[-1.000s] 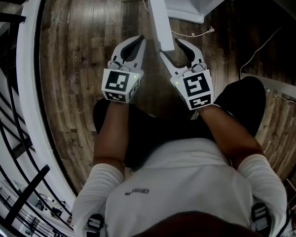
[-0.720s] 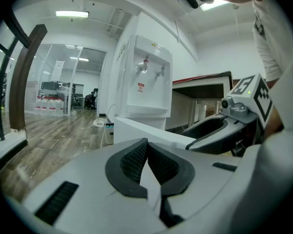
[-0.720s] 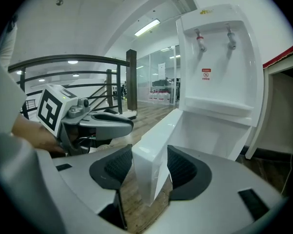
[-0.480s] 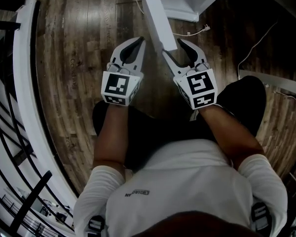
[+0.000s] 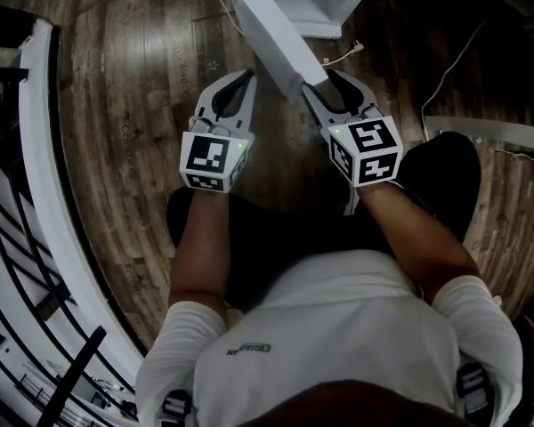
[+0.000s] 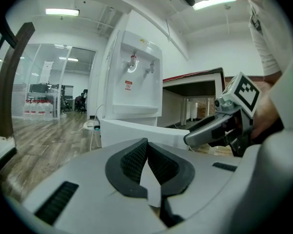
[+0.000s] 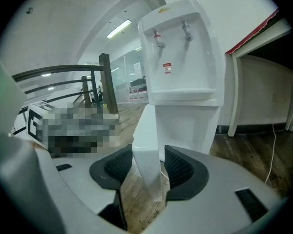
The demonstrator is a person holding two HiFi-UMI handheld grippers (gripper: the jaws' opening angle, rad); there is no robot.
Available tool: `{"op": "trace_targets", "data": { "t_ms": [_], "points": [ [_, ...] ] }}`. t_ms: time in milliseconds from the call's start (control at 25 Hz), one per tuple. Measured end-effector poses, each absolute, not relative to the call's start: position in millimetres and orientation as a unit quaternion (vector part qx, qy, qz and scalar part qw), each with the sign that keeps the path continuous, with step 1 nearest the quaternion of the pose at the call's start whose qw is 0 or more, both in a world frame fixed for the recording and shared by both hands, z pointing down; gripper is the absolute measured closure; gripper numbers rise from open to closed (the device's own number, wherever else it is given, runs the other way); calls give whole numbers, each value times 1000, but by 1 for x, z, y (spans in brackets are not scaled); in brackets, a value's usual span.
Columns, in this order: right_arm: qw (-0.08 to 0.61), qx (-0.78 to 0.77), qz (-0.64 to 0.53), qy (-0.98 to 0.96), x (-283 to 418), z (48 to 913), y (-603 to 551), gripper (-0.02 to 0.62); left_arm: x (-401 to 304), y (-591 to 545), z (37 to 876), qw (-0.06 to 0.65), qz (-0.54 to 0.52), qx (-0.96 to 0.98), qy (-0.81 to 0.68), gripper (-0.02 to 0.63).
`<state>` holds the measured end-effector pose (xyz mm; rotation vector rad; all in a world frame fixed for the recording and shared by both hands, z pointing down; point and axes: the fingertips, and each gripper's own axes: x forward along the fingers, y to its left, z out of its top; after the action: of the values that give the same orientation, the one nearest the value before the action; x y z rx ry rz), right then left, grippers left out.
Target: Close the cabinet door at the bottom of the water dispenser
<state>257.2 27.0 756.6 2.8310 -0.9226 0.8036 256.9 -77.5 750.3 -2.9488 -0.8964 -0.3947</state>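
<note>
A person looks down at a brown wood floor (image 5: 133, 78) and holds a tool in each hand.

The left tool (image 5: 247, 76) is on the left, with its two jaws pushed together at the tips. It holds nothing. It hangs over the floor, just left of the door and not touching it.

The right tool (image 5: 321, 79) is on the right. Its jaws are a little way apart, and the near edge of the white cabinet door (image 5: 267, 29) stands between them. The black pads (image 7: 116, 165) sit close on both sides of the door, so the tool has hold of it. In the right gripper view the door edge stands up straight between the pads.

The cabinet door is open. It sticks out from the bottom of the water dispenser (image 7: 183, 48) and runs from the far side toward the person. The water dispenser is white and tall and stands on the floor at the far side. It has two small taps (image 7: 158, 38) near the top, with a little shelf under them.

A thin white cord (image 5: 343, 56) lies on the floor near the bottom of the dispenser, just right of the door. A table (image 7: 263, 33) with a red edge stands to the right of the dispenser. A white curved railing (image 5: 49, 149) runs along the left side of the floor.
</note>
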Motion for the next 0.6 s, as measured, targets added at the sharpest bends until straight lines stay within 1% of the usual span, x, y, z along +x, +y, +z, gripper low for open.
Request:
{"op": "trace_targets", "data": {
  "t_ms": [400,600],
  "points": [
    [6,932,263,-247,275,759,65,399,265,-62,748,22,-123,-945,-304,611],
    [6,937,263,-229,284,759,79,399,268,-57,747,21,-121,-943,-308,611]
  ]
}}
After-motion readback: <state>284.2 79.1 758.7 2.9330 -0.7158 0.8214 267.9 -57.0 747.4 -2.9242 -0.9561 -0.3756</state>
